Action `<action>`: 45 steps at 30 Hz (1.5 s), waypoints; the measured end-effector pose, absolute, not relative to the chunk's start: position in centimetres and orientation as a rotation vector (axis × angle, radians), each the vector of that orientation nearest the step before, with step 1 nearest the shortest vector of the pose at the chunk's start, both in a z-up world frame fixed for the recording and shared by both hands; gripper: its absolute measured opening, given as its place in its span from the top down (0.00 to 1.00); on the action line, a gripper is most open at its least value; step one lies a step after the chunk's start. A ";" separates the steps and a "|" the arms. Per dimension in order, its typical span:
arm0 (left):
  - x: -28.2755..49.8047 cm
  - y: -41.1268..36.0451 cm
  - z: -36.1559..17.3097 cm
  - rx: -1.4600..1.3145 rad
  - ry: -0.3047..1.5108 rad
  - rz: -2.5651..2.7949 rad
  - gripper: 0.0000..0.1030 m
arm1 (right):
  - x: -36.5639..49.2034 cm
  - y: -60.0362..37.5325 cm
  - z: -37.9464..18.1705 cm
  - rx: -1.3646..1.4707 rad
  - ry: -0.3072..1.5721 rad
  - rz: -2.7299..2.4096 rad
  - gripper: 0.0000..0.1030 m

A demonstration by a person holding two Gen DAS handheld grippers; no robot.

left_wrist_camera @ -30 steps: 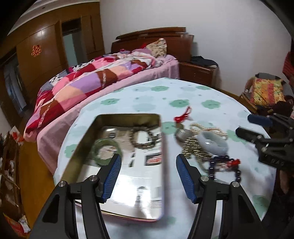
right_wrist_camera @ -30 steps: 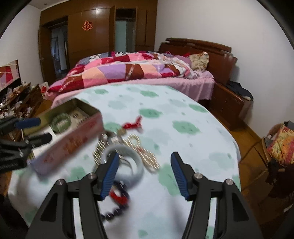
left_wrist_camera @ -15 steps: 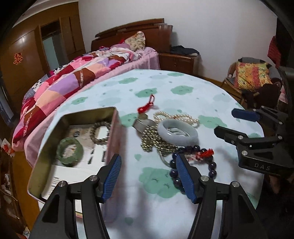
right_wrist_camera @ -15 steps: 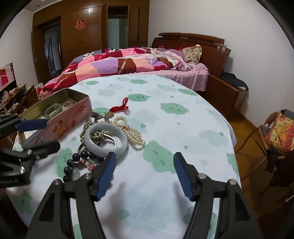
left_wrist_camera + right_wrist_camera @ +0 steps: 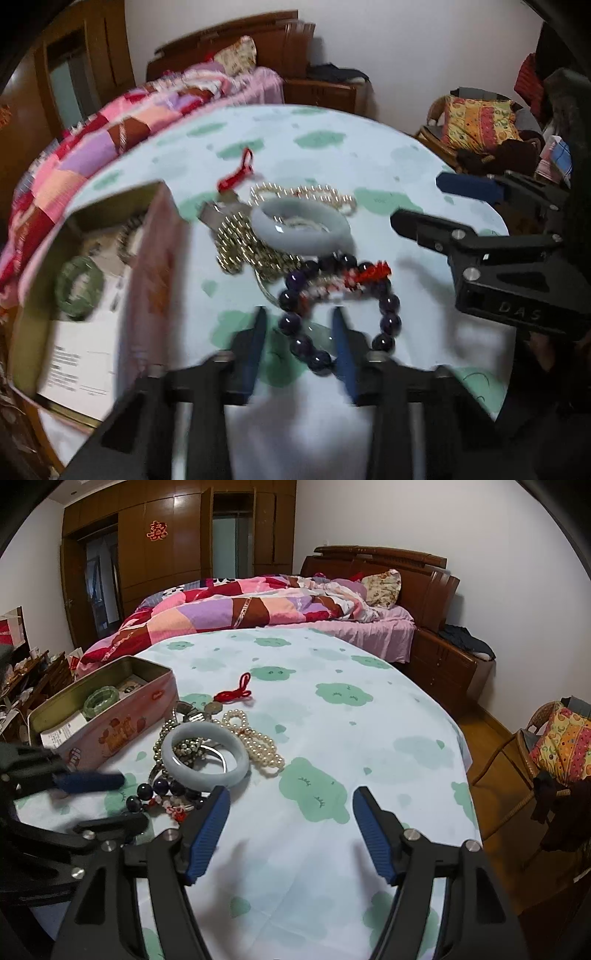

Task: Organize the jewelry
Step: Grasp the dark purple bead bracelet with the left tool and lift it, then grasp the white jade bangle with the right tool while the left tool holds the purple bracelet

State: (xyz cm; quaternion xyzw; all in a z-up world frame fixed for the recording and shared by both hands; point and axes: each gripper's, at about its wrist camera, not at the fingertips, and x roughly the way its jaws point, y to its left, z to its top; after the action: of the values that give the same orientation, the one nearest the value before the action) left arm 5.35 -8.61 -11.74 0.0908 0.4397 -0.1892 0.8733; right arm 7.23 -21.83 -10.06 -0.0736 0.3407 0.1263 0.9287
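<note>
A purple bead bracelet (image 5: 391, 302) with a red tassel lies on the cloud-print tablecloth (image 5: 369, 738). My left gripper (image 5: 299, 341) points down at it, and its jaws are closing around the near arc of beads. I see no pad pressing on a bead. Just beyond lie a pale jade bangle (image 5: 301, 230), a gold bead chain (image 5: 236, 243), pearls (image 5: 258, 742) and a red knotted cord (image 5: 236, 692). My right gripper (image 5: 290, 830) hovers over bare cloth right of the bangle (image 5: 205, 755); its jaws are opening and nothing is between them.
A pink tin box (image 5: 122, 723) at the left holds a green bangle (image 5: 99, 701), a brown bead bracelet (image 5: 127, 236) and papers. A bed (image 5: 258, 605) stands beyond the round table. To the right, off the table's edge, is a wicker chair (image 5: 546, 746) with cushions.
The left gripper swung right from above the tin to the purple bracelet, sank toward it, and its jaws narrowed sharply. The right gripper's jaws widened a little.
</note>
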 end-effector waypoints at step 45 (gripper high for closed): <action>5.0 -2.8 -3.8 0.093 0.658 -0.297 0.88 | 12.5 -15.5 -11.2 -0.191 0.824 0.435 0.13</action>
State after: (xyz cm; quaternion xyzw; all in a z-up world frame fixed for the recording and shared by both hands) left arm 5.01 -2.76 -3.82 0.0453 0.3218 -0.1455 0.9345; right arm 12.47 -15.52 -11.16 -0.0917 0.3965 0.2096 0.8891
